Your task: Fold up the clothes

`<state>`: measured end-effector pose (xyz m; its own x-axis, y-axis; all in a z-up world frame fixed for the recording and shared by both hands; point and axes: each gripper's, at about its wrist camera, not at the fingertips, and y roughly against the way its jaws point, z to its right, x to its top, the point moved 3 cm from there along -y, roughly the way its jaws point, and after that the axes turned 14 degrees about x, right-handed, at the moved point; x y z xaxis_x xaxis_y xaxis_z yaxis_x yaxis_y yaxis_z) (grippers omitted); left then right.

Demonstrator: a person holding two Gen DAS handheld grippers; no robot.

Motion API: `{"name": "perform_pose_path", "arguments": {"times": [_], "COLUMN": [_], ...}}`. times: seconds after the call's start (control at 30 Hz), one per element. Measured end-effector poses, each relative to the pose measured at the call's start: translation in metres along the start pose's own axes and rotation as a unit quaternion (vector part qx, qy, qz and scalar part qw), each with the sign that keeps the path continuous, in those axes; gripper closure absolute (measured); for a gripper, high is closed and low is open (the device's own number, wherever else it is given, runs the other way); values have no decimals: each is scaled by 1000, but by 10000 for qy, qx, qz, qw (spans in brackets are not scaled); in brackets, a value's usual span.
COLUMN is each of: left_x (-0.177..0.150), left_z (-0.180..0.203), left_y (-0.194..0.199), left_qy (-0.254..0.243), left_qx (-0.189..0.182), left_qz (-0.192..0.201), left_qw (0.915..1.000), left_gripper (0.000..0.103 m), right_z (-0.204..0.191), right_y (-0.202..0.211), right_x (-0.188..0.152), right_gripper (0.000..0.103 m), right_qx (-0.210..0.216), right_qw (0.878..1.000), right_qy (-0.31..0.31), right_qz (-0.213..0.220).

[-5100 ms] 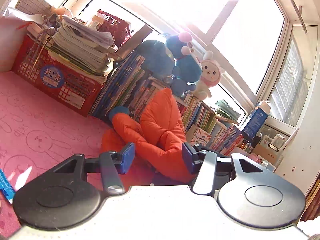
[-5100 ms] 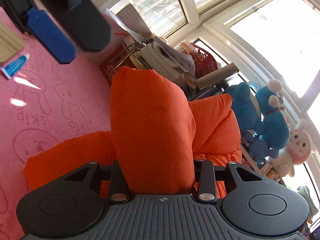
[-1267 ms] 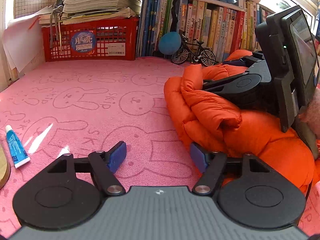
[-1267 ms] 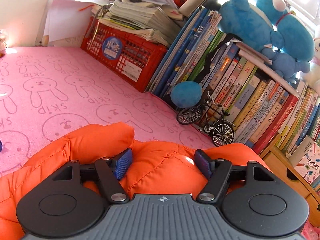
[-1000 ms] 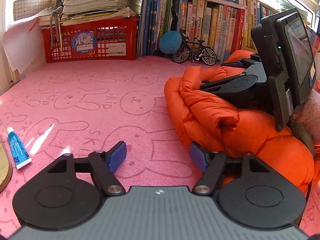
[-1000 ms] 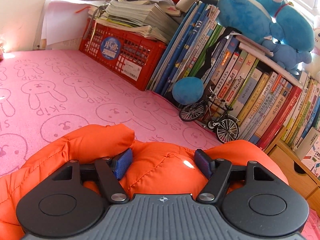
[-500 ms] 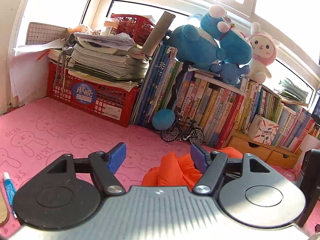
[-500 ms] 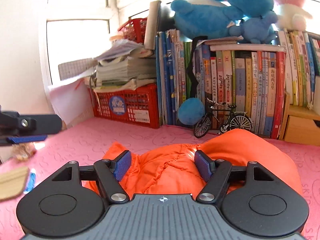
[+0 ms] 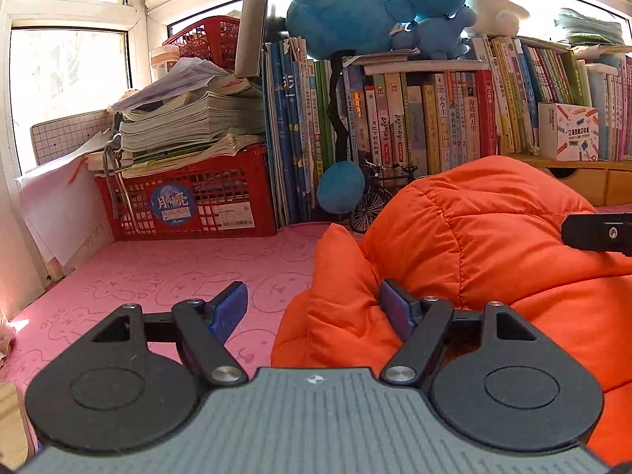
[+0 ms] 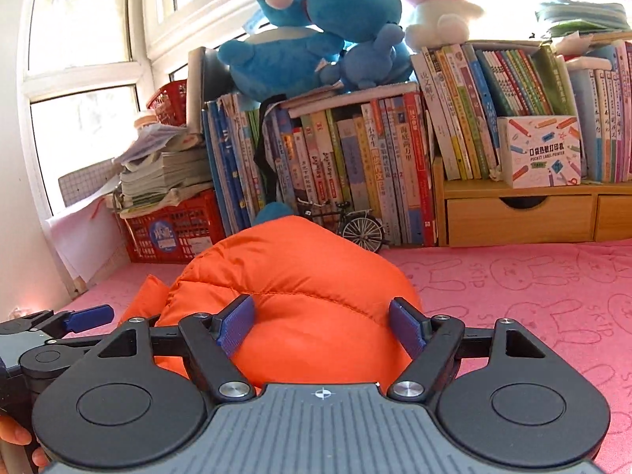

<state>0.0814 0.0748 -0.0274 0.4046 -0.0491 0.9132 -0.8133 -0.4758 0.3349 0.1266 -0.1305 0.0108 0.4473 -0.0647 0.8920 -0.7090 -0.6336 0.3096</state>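
Left wrist view: the orange puffy jacket (image 9: 482, 245) sits bundled in the right half of the frame on the pink bunny mat (image 9: 166, 284), and the left gripper (image 9: 312, 310) has just been opening, jaws wide, holding nothing; only a loose flap of the jacket pokes up between them, and its right pad looks to be brushing the fabric. My worry is that puffy filling springing the bundle back open, or that pad dragging the flap out. Open room lies lower left across the mat; the red crate (image 9: 193, 201) and the model bicycle (image 9: 375, 197) crowd the far edge at centre. Right wrist view: the right gripper (image 10: 322, 326) has also just been opening, jaws spread around the jacket's (image 10: 292, 276) rounded hump, pads not pressing, nothing gripped. The left gripper (image 10: 75, 322) sits close at lower left, so a bump between them is possible. Clear mat (image 10: 533, 296) runs off to the right, ending at the wooden drawers (image 10: 517, 213).
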Motion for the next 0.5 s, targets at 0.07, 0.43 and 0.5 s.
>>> {"name": "perform_pose_path", "arguments": {"times": [0.07,0.43,0.5], "left_x": [-4,-11,-11], "left_z": [2,4,4], "left_y": [-3,-14,-16], "left_qy": [-75,-177,-167], "left_qx": [72,18,-30], "left_qz": [8,-108,-164], "left_qw": [9999,9998,9997], "left_gripper": [28,27,27], "right_z": [7,35,29], "right_y": [6,37,34], "right_x": [-6,-56,-64], "right_gripper": [10,0,0], "right_qx": [115,1451,1776], "right_qw": [9996,9610,9481], "right_qy": [-256,-2188,-2382], "right_qz": [-48,-872,-1129]}}
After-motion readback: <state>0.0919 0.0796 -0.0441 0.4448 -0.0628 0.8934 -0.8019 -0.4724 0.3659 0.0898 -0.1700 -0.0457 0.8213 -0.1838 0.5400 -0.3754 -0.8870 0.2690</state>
